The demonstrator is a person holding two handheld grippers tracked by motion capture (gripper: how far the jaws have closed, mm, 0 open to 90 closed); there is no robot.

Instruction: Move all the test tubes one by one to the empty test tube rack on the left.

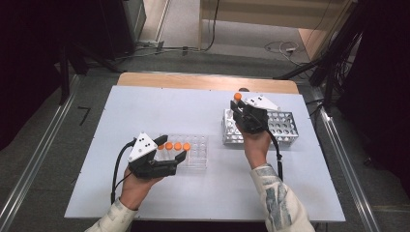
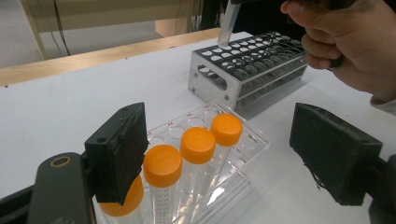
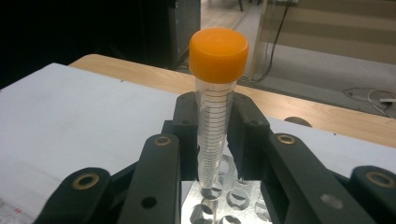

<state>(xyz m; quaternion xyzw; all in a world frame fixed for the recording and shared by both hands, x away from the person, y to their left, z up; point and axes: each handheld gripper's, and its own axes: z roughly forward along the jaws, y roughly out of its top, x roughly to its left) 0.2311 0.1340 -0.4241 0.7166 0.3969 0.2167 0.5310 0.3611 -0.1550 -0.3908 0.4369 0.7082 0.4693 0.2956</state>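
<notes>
My right gripper is shut on a clear graduated tube with an orange cap, held upright with its tip just over a hole of the metal rack. From above, that tube stands over the far left corner of the metal rack. In the left gripper view its pointed tip hangs above the rack. My left gripper is open beside the clear plastic rack, its pads on either side of several orange-capped tubes.
The white board lies on a wooden table whose far edge shows. Cables run on the floor beyond. A person's hand holds the right gripper above the metal rack.
</notes>
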